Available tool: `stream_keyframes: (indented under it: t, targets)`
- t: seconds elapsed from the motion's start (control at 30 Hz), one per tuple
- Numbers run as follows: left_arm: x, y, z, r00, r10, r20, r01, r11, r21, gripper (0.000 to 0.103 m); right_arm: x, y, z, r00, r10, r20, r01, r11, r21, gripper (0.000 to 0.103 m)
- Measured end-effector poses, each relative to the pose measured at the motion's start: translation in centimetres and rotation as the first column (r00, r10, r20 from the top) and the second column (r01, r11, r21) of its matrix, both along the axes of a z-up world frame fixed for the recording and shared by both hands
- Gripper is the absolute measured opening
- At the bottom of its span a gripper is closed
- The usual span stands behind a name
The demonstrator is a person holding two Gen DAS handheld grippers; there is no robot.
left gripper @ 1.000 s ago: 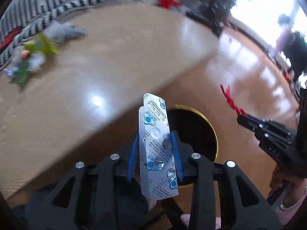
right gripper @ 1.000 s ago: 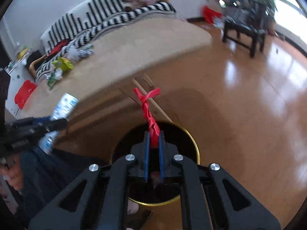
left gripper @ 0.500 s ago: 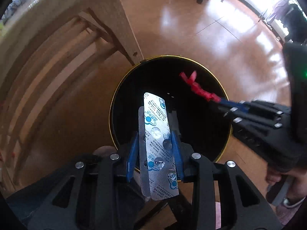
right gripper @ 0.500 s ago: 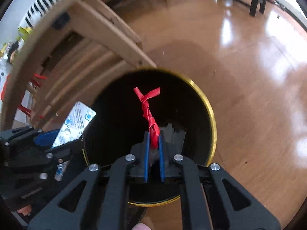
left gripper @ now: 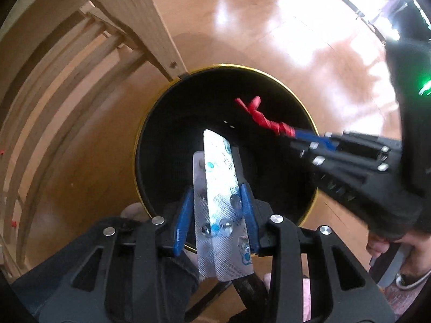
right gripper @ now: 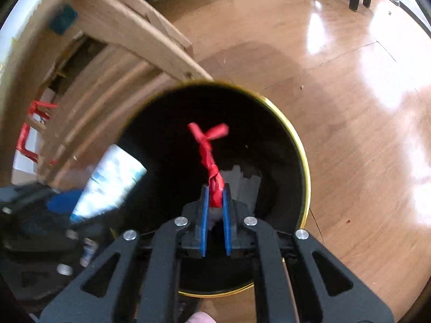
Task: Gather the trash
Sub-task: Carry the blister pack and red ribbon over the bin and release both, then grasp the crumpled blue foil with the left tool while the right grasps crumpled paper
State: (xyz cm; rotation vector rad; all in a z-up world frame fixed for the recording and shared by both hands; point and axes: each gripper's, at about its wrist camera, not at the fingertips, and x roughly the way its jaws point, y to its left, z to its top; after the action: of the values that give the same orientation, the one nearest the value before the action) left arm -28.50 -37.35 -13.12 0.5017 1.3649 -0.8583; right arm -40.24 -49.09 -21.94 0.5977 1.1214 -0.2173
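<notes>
Your left gripper (left gripper: 216, 202) clamps crinkled silver foil blister packs (left gripper: 219, 204); your right gripper (right gripper: 214, 207) pinches a twisted red plastic wrapper (right gripper: 208, 156). Both hang over the round black gold-rimmed bin (right gripper: 303, 150).

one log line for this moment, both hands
left gripper: holds pill strips | right gripper: holds red wrapper | both over bin

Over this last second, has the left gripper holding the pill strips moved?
Yes. The left gripper swung from over the tabletop down toward the floor; its blister packs now hang over the gold-rimmed black bin.
</notes>
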Motion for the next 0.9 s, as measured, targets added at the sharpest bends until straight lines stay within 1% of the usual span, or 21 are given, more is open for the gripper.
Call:
stream_keyframes:
  t: [0.03,0.07,0.1,0.13,0.17,0.2,0.27,0.33,0.4,0.43,0.47,0.5,0.57,0.6,0.63,0.73,0.77,0.8,0.83,0.87,0.9]
  targets:
    - [-0.1,0.0,0.1,1.000,0.003,-0.009,-0.003,1.000,-0.010,0.061,-0.3,-0.2,0.5,1.000,-0.011,0.011,0.011,1.000,0.000,0.014]
    - [-0.3,0.0,0.4,1.000,0.009,-0.011,-0.009,1.000,-0.028,0.086,-0.8,-0.7,1.5,0.999,-0.030,0.031,0.030,1.000,-0.002,0.039]
    - [-0.5,0.2,1.0,1.000,0.015,-0.001,-0.016,0.998,-0.053,0.094,-1.3,-1.0,2.3,0.998,-0.042,0.051,0.042,0.999,-0.004,0.060]
    - [-0.8,0.3,1.7,1.000,0.018,0.024,-0.016,0.997,-0.073,0.096,-1.9,-1.3,3.2,0.996,-0.056,0.067,0.056,0.998,-0.007,0.091]
    - [-1.3,0.5,2.5,0.999,0.015,0.052,-0.010,0.996,-0.087,0.096,-2.6,-1.8,4.4,0.993,-0.075,0.091,0.076,0.997,-0.002,0.096]
    - [-1.5,0.6,2.9,0.998,0.012,0.062,-0.006,0.995,-0.095,0.096,-3.1,-2.1,5.2,0.989,-0.084,0.118,0.084,0.996,0.010,0.096]
    - [-2.3,1.3,5.0,0.997,0.010,0.073,0.002,0.986,-0.164,0.096,-4.0,-2.9,7.2,0.977,-0.121,0.177,0.121,0.993,0.010,0.096]
    - [-2.8,2.2,8.4,0.996,-0.001,0.092,0.024,0.966,-0.259,0.096,-4.5,-3.4,9.5,0.960,-0.168,0.225,0.181,0.983,-0.037,0.096]
    - [-2.9,3.2,11.8,0.989,-0.036,0.146,0.081,0.945,-0.316,0.096,-4.3,-3.4,11.8,0.941,-0.189,0.282,0.221,0.971,-0.089,0.096]
    - [-2.5,4.0,13.8,0.980,-0.028,0.199,0.094,0.938,-0.333,0.096,-3.9,-3.3,12.7,0.937,-0.180,0.299,0.221,0.969,-0.109,0.096]
    - [-1.7,5.3,16.0,0.964,0.009,0.266,0.086,0.935,-0.343,0.096,-2.9,-2.7,13.7,0.937,-0.158,0.311,0.210,0.968,-0.141,0.096]
    - [-0.9,6.3,17.3,0.952,0.042,0.303,0.069,0.935,-0.349,0.096,-2.0,-2.2,14.2,0.938,-0.143,0.317,0.201,0.966,-0.160,0.096]
    - [2.9,10.0,20.1,0.906,0.172,0.386,-0.031,0.938,-0.346,0.096,0.4,-0.8,15.1,0.941,-0.100,0.324,0.169,0.967,-0.191,0.096]
    - [4.3,11.3,20.5,0.888,0.211,0.409,-0.069,0.940,-0.335,0.096,1.7,-0.2,15.3,0.944,-0.083,0.320,0.151,0.969,-0.194,0.096]
    - [7.2,13.8,20.8,0.843,0.279,0.460,-0.148,0.942,-0.302,0.096,3.0,0.5,15.4,0.947,-0.070,0.313,0.136,0.971,-0.194,0.096]
    - [13.3,18.9,19.6,0.754,0.348,0.556,-0.309,0.936,-0.168,0.096,7.3,3.4,16.2,0.953,-0.014,0.304,0.076,0.979,-0.192,0.096]
    - [15.0,20.6,19.0,0.739,0.364,0.566,-0.348,0.927,-0.140,0.096,8.6,4.3,16.3,0.954,0.014,0.298,0.049,0.978,-0.201,0.096]
    - [17.5,22.9,18.1,0.729,0.399,0.556,-0.407,0.906,-0.118,0.096,10.3,5.6,16.2,0.957,0.058,0.284,0.008,0.974,-0.227,0.096]
    - [18.8,24.2,17.8,0.726,0.432,0.535,-0.442,0.889,-0.120,0.096,11.8,6.5,16.0,0.959,0.095,0.265,-0.025,0.967,-0.253,0.096]
    - [20.7,25.9,17.2,0.726,0.482,0.491,-0.488,0.863,-0.126,0.096,12.6,7.0,15.8,0.961,0.119,0.249,-0.049,0.961,-0.272,0.098]
    - [22.1,26.9,16.7,0.729,0.510,0.456,-0.510,0.849,-0.135,0.096,14.0,7.9,15.6,0.962,0.151,0.226,-0.068,0.938,-0.339,0.098]
